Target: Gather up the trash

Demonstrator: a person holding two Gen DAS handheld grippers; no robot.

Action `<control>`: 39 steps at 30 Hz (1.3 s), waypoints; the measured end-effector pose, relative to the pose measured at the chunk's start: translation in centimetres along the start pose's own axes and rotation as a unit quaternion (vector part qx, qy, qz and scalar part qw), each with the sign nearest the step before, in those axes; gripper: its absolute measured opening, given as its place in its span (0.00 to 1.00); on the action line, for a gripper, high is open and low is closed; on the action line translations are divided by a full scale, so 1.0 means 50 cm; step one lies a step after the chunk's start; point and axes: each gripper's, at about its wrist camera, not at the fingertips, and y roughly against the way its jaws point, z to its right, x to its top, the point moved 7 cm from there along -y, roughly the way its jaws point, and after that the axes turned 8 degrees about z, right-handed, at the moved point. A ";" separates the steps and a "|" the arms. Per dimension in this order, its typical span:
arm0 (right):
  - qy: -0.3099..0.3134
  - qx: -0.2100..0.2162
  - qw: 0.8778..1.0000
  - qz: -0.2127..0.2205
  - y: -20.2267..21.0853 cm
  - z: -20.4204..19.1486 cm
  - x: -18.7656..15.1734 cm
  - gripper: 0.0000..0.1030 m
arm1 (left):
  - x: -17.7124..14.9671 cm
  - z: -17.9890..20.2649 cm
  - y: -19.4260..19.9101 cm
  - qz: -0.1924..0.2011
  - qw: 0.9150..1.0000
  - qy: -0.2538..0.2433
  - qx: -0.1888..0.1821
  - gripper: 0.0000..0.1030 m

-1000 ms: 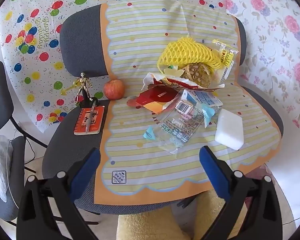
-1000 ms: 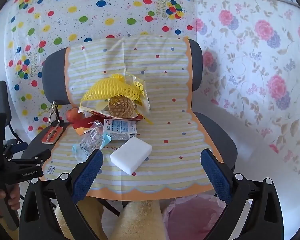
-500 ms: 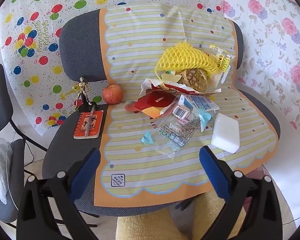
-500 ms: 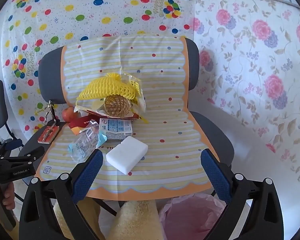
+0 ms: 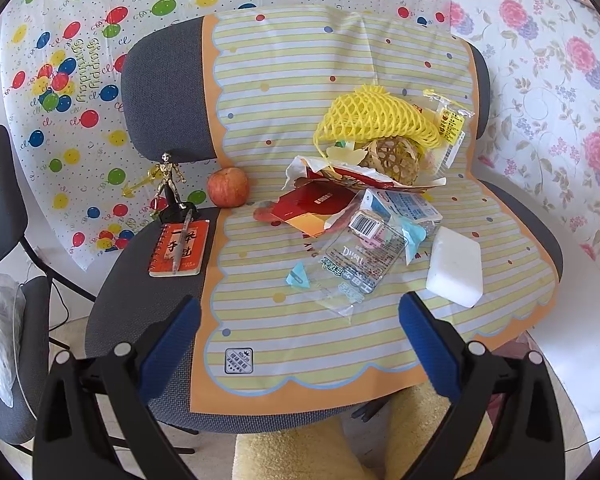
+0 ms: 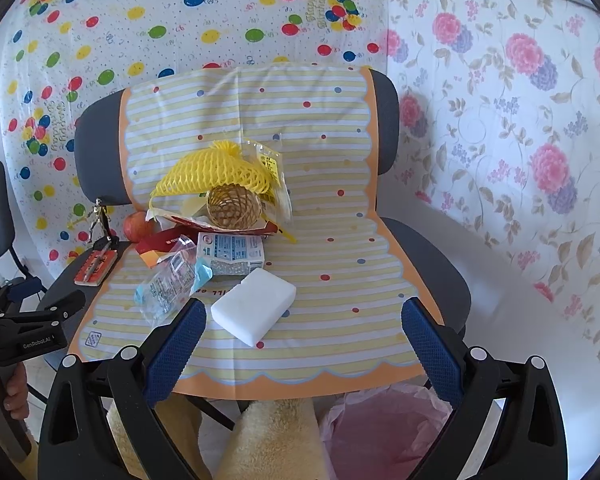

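A pile of trash lies on a striped mat [image 5: 300, 340] on a grey chair: yellow foam net [image 5: 372, 118] [image 6: 212, 172], wicker ball [image 5: 392, 158], red torn carton [image 5: 320, 206], milk carton [image 5: 404, 204] [image 6: 230, 252], clear plastic wrapper [image 5: 356, 256] [image 6: 168, 284], white foam block [image 5: 456, 266] [image 6: 256, 306]. My left gripper [image 5: 300, 332] is open and empty, hovering before the chair's front edge. My right gripper [image 6: 300, 332] is open and empty, just in front of the white block.
An apple [image 5: 228, 186], a gold figurine [image 5: 168, 180] and a red notebook with a pen [image 5: 180, 248] sit on the seat's left side. A pink trash bag [image 6: 384, 432] lies below the chair. Another chair [image 5: 4, 240] stands at left.
Both grippers have drawn back and drifted slightly; the chair and trash appear a little smaller and lower in view. Nothing was grasped.
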 end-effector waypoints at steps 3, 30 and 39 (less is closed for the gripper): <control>-0.001 0.000 1.000 0.000 0.001 0.001 0.001 0.94 | 0.000 -0.001 0.000 0.000 1.000 0.000 0.000 0.93; -0.008 -0.004 1.000 0.000 -0.004 0.012 -0.008 0.94 | 0.001 -0.007 0.005 0.003 1.000 0.001 0.004 0.93; -0.009 -0.005 1.000 0.000 -0.005 0.010 -0.005 0.94 | 0.000 -0.007 0.005 0.003 1.000 0.001 0.005 0.93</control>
